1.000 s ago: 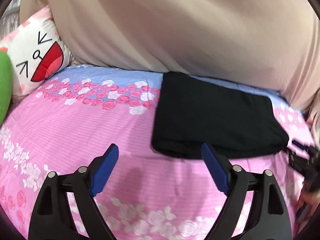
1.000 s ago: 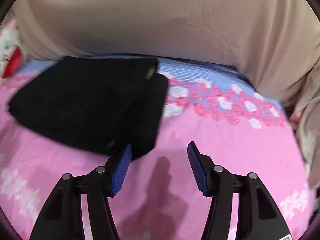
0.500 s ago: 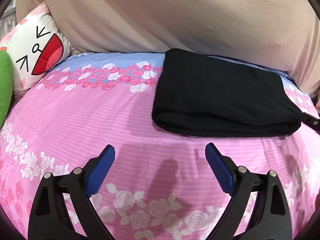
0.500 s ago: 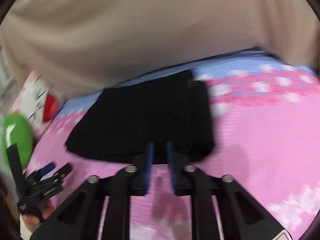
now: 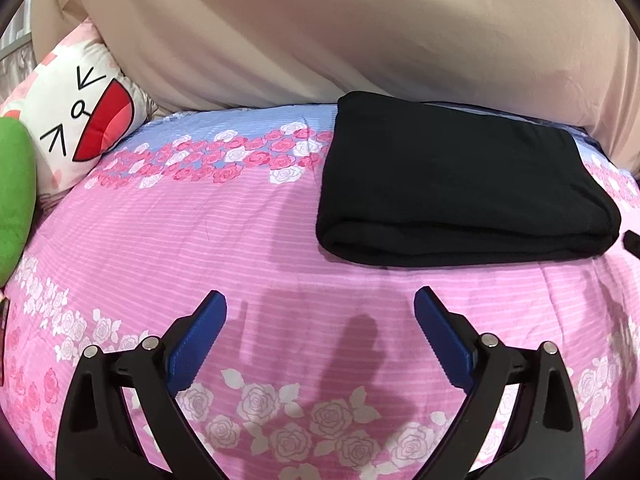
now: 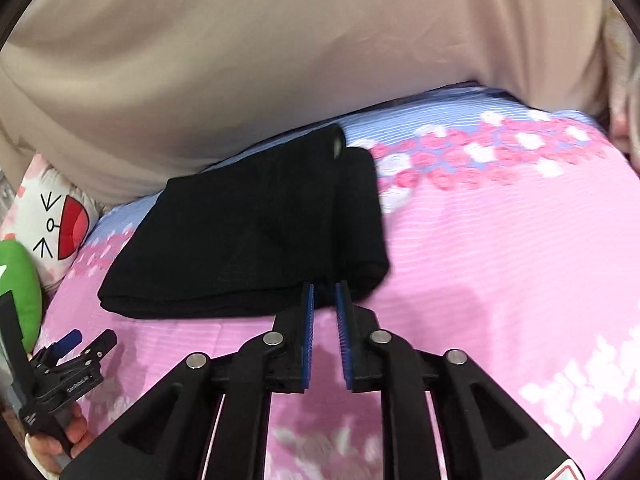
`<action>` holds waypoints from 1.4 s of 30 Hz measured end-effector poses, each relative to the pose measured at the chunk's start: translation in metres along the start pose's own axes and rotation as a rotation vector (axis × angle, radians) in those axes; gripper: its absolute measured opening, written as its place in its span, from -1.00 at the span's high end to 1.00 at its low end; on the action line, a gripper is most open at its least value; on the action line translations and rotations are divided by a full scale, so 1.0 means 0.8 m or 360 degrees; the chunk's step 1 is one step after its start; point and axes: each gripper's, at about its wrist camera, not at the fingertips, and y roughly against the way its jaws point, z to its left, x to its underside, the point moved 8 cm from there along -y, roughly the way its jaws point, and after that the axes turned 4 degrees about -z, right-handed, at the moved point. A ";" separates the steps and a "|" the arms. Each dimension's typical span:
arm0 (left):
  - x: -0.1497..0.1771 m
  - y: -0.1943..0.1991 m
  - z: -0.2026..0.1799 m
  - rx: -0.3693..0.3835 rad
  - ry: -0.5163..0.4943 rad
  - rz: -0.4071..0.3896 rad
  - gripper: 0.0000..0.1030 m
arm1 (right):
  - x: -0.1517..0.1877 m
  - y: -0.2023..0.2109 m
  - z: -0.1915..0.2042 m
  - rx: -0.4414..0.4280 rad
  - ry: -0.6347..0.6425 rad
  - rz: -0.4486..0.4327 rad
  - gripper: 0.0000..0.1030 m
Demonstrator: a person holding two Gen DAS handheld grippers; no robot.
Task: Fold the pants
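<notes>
I see the black pants [image 5: 460, 184] lying folded into a thick, neat rectangle at the far side of the bed [image 5: 240, 240], just in front of the beige curtain [image 5: 360, 32]. They look soft, light and limp, so I judge the rolled near edge of the pants the best place to pinch, taking all layers at once. My left gripper [image 5: 320, 324] hangs with its jaws opening wide and empty, while my right gripper [image 6: 323, 308] has its jaws nearly together, just opening, nothing between them.
</notes>
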 end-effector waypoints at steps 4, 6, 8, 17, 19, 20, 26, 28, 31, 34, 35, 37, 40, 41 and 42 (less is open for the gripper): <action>0.002 0.010 -0.009 -0.0009 -0.0055 -0.0043 -0.83 | 0.025 0.035 -0.004 0.0152 0.0039 -0.0078 0.03; 0.010 0.020 -0.013 0.0000 -0.0062 -0.0035 -0.91 | 0.052 0.056 0.008 0.0258 0.0150 -0.0112 -0.01; 0.024 0.035 -0.018 0.0029 -0.0054 -0.0026 -0.91 | 0.071 0.068 0.018 0.0332 0.0225 -0.0134 -0.13; 0.047 0.107 -0.017 -0.0014 0.0037 -0.0252 -0.91 | 0.085 0.109 0.057 0.0436 0.0367 -0.0360 -0.68; 0.045 0.113 -0.017 -0.0017 0.0037 -0.0287 -0.91 | 0.090 0.113 0.066 0.0435 0.0389 -0.0366 -0.68; 0.045 0.113 -0.017 -0.0020 0.0035 -0.0289 -0.91 | 0.091 0.113 0.070 0.0436 0.0404 -0.0369 -0.69; 0.046 0.111 -0.015 -0.0005 0.0039 -0.0263 -0.91 | 0.093 0.115 0.066 0.0486 0.0380 -0.0363 -0.69; 0.045 0.110 -0.014 0.0008 0.0045 -0.0260 -0.91 | 0.094 0.113 0.063 0.0490 0.0370 -0.0349 -0.69; 0.045 0.109 -0.015 0.0027 0.0042 -0.0262 -0.91 | 0.093 0.112 0.063 0.0495 0.0376 -0.0343 -0.69; 0.045 0.110 -0.019 0.0038 0.0027 -0.0267 -0.91 | 0.093 0.113 0.062 0.0507 0.0378 -0.0348 -0.69; 0.045 0.110 -0.021 0.0037 0.0021 -0.0269 -0.91 | 0.093 0.113 0.062 0.0509 0.0377 -0.0350 -0.69; 0.045 0.111 -0.023 0.0043 0.0011 -0.0276 -0.91 | 0.093 0.114 0.061 0.0506 0.0371 -0.0351 -0.69; 0.045 0.112 -0.024 0.0046 0.0003 -0.0283 -0.91 | 0.093 0.113 0.060 0.0504 0.0365 -0.0347 -0.69; 0.045 0.112 -0.024 0.0045 0.0002 -0.0283 -0.91 | 0.093 0.113 0.061 0.0504 0.0365 -0.0346 -0.70; 0.045 0.112 -0.024 0.0047 0.0003 -0.0283 -0.91 | 0.093 0.113 0.061 0.0505 0.0365 -0.0348 -0.70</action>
